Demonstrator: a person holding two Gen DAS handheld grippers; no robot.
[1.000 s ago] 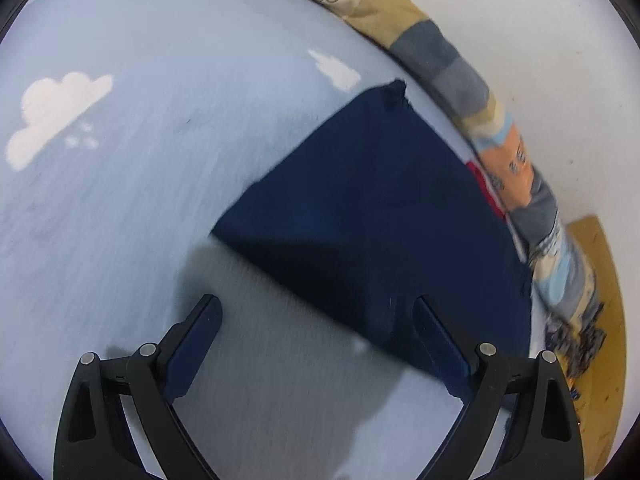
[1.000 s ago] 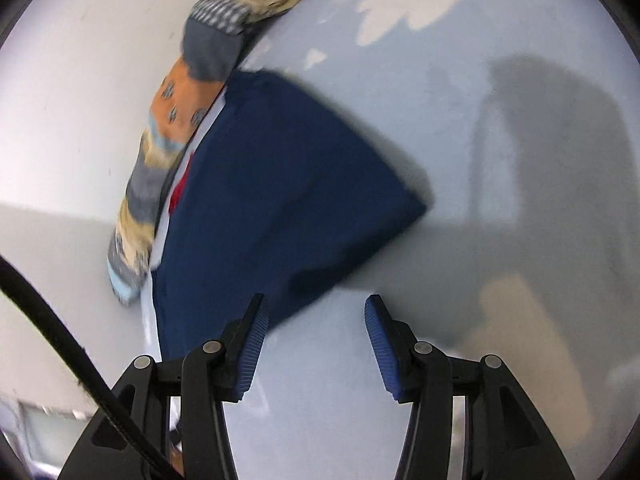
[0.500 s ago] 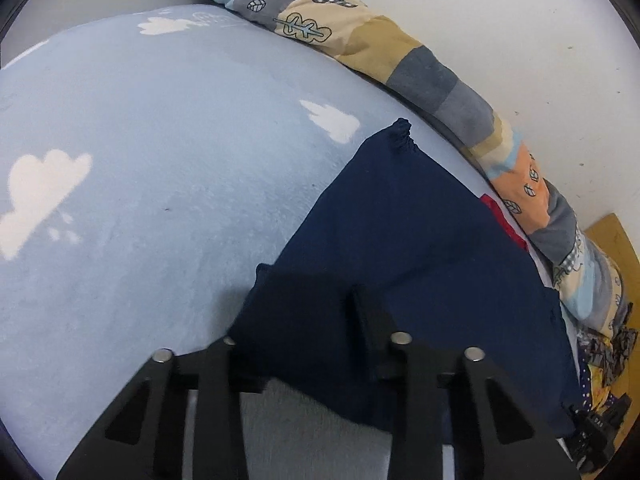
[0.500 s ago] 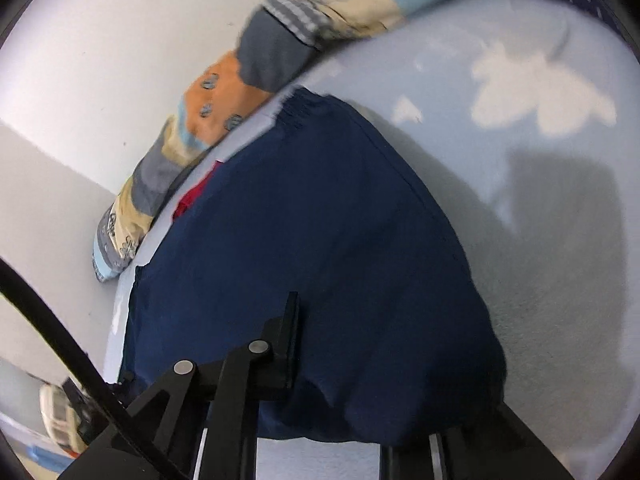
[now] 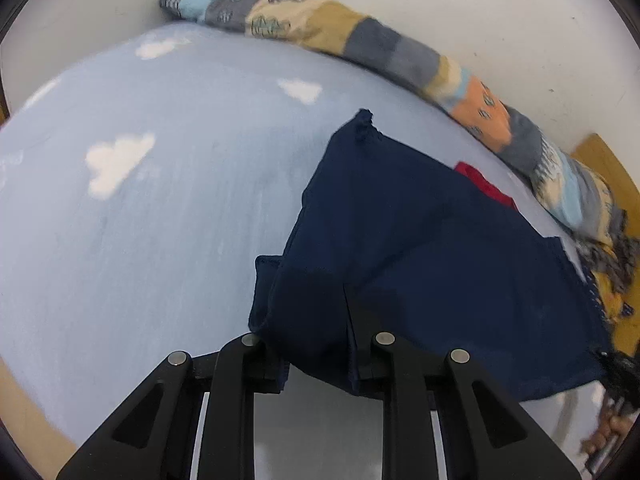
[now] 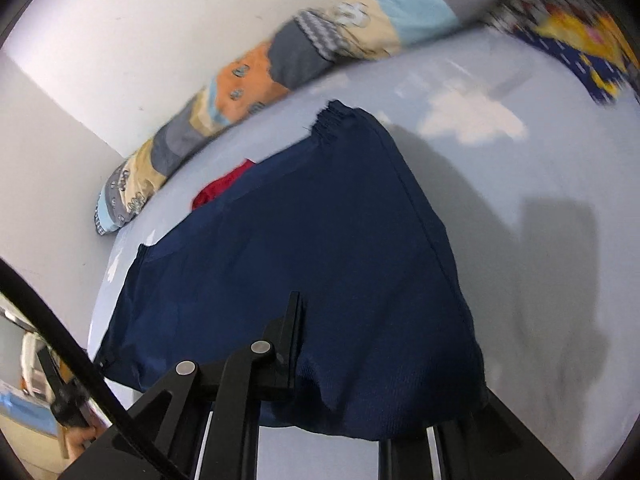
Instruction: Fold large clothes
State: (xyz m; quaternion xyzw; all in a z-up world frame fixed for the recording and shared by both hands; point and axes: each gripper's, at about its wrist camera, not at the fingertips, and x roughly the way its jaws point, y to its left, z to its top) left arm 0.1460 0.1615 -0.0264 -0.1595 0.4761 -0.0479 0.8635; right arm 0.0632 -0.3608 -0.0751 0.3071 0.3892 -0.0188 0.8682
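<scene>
A navy blue garment (image 5: 420, 224) lies on a light blue bed sheet with white clouds (image 5: 160, 200). Its near edge is lifted off the sheet. My left gripper (image 5: 316, 344) is shut on the garment's near left corner, with cloth draped over its fingertips. In the right wrist view the same navy garment (image 6: 320, 240) hangs from my right gripper (image 6: 376, 392), which is shut on the near right corner. The right finger is hidden under cloth. The garment's gathered far corner (image 6: 332, 114) rests on the sheet.
A long patchwork bolster (image 5: 400, 60) runs along the white wall behind the garment, also in the right wrist view (image 6: 280, 64). A red cloth (image 5: 484, 184) peeks out beyond the garment. A yellow and blue patterned fabric (image 6: 580, 32) lies at the far right.
Both grippers moved in from open above the sheet, closed on the garment's near edge, and now lift it up, so the cloth hangs from both.
</scene>
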